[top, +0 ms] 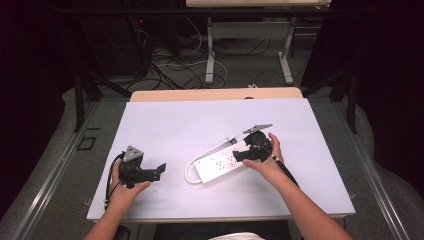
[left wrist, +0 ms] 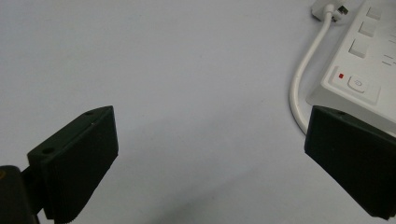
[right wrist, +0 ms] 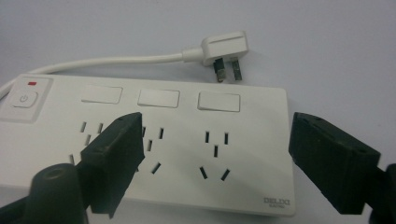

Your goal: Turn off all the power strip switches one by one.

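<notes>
A white power strip (top: 220,161) lies aslant on the white table top, its cable (top: 190,170) looping at the near left end and its plug (top: 230,136) resting beside it. My right gripper (top: 245,154) hovers open over the strip's right end; in the right gripper view the strip (right wrist: 187,140) sits between and under the jaws, with the plug (right wrist: 224,49) beyond. My left gripper (top: 161,169) is open, low over bare table left of the strip. In the left gripper view the strip's switch end (left wrist: 359,70) and cable (left wrist: 301,84) lie ahead to the right.
The white sheet (top: 175,125) covers a wooden table whose far edge (top: 215,94) shows. Beyond it are the legs of another table (top: 210,50) and loose cables on the floor. Dark curtains flank both sides.
</notes>
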Motion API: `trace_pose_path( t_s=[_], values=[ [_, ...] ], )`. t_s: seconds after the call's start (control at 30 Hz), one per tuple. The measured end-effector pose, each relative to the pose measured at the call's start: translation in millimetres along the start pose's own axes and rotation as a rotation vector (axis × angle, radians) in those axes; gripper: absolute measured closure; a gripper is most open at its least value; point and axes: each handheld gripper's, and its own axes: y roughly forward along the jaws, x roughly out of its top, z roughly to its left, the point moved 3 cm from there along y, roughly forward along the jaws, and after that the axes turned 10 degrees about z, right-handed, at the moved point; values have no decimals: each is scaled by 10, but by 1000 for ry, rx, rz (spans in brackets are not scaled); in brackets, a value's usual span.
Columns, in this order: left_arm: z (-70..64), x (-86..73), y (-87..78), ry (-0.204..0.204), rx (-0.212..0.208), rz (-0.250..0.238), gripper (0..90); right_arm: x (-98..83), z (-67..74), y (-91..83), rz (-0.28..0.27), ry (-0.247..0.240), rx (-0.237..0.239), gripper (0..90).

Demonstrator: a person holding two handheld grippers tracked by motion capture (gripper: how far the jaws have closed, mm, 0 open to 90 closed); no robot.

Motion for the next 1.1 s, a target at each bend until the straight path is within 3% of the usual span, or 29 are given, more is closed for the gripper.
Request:
trace_pose_path(
  t_s=[0.13, 0.2, 0.27, 0.33, 0.43, 0.73, 1.1],
  values=[
    [9, -11, -16, 4, 5, -5, 27, -43, -34, -45, 14, 8, -21, 145],
    [11, -15, -20, -5, 2, -4, 27, -72, -46, -68, 16, 21, -16, 118],
    [32, -14, -28, 15, 15, 0, 28, -105, -63, -95, 10, 29, -9, 100],
    [17, -12, -17, -1, 8, -5, 27, -142, -94, -126, 3, 26, -10, 80],
    [14, -9, -11, 10, 15, -4, 27, -206, -120, -181, -9, 60, -1, 73],
    [15, -14, -5, -4, 15, -10, 27, -466, -294, -397, -53, 70, -46, 58],
    [26, -11, -6, 2, 24, -11, 27, -850, -512, -513, -76, 138, -63, 11]
  ],
)
